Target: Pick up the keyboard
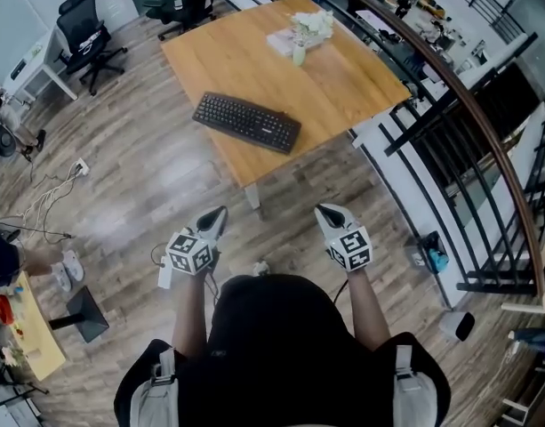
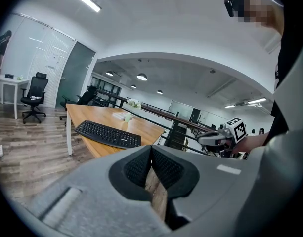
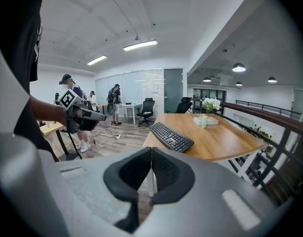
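Keyboard [image 1: 246,122]: black and full-size, lying flat on the wooden table [image 1: 343,87]. It is sitting in the near part of the top, with one short end close to the table's left edge. Nothing is resting on it and nothing is touching it.

Left gripper [image 1: 219,212]: the person is holding it out over the wood floor [image 1: 148,176], well short of the table. In the left gripper view the jaws are pressing together pad to pad, with nothing between them. Only floor is showing through the gap below.

Right gripper [image 1: 325,210]: it is hanging level with the left one and well apart from it, also short of the table. In the right gripper view its jaws are likewise meeting, empty. The keyboard is showing above them, far off.

Containers: one small pale vase [image 1: 298,55] is standing upright at the far side of the table. It is holding a bunch of white flowers [image 1: 314,23]. The vase appears to be resting on a flat white book [image 1: 279,41]. Whether there is water in it I cannot tell. Vase and keyboard are sitting well apart.

Surroundings: black office chairs [image 1: 90,34] are standing beyond the table on the left. A dark railing [image 1: 468,105] is running along the right side.
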{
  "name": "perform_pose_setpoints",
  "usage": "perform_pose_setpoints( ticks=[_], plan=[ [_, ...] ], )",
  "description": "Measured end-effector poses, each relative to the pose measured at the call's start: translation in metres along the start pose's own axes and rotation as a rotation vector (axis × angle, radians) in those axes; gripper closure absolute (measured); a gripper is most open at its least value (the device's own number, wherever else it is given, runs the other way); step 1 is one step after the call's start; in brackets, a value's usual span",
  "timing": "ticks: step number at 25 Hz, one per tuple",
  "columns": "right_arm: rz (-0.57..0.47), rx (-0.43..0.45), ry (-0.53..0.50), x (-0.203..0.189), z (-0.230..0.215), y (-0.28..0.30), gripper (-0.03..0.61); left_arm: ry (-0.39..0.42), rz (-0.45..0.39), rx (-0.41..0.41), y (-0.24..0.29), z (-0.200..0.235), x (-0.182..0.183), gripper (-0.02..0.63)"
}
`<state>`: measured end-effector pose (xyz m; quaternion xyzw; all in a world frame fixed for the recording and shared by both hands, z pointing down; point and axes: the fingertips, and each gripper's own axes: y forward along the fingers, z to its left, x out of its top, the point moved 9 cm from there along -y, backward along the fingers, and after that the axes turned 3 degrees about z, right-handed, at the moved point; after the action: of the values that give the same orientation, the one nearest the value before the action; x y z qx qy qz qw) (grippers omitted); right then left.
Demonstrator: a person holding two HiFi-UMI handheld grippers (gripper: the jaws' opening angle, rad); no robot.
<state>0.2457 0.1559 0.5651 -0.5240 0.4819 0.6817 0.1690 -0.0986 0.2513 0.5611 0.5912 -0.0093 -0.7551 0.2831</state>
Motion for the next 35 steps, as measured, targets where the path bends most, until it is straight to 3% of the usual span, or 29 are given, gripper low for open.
perform_pose_setpoints(
  ticks=[19, 35],
  plan=[
    [0.007, -0.057, 0.053, 0.012, -0.006, 0.032, 0.574, 0.014, 0.019, -0.058, 0.027, 0.044, 0.019, 0.602],
    [0.023, 0.096, 0.007, 0.035, -0.037, 0.086, 0.574, -0.028, 0.001, 0.096, 0.017, 0.057, 0.031, 0.603]
  ],
)
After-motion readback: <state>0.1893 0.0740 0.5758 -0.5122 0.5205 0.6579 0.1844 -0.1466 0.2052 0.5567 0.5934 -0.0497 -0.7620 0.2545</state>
